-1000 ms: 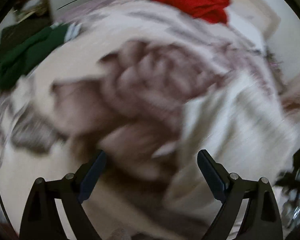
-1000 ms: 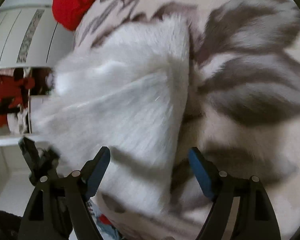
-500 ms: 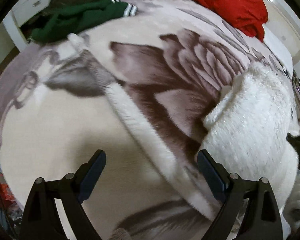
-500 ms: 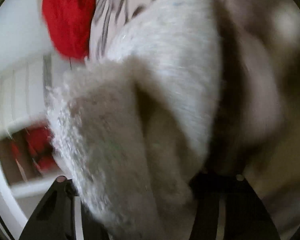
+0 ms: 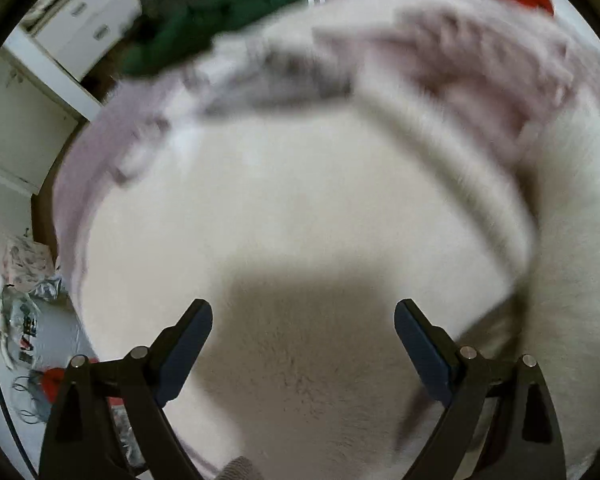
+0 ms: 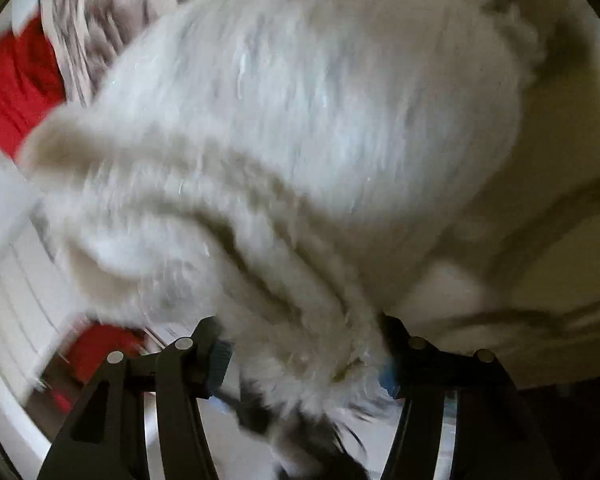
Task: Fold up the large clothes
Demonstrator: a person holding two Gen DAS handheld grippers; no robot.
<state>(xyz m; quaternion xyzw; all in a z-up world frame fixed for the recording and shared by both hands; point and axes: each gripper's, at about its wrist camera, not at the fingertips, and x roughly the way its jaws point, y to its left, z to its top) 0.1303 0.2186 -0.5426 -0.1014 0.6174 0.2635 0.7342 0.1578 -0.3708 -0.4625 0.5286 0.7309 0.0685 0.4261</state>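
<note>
No legible writing: white fluffy garment (image 6: pixel 300 128) between right tool (image 6: pixel 304 356) pads.

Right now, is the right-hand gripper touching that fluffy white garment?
Touching. The right wrist view shows the fluffy white garment bunched between the right gripper and covering both finger pads, with no gap either side.
</note>
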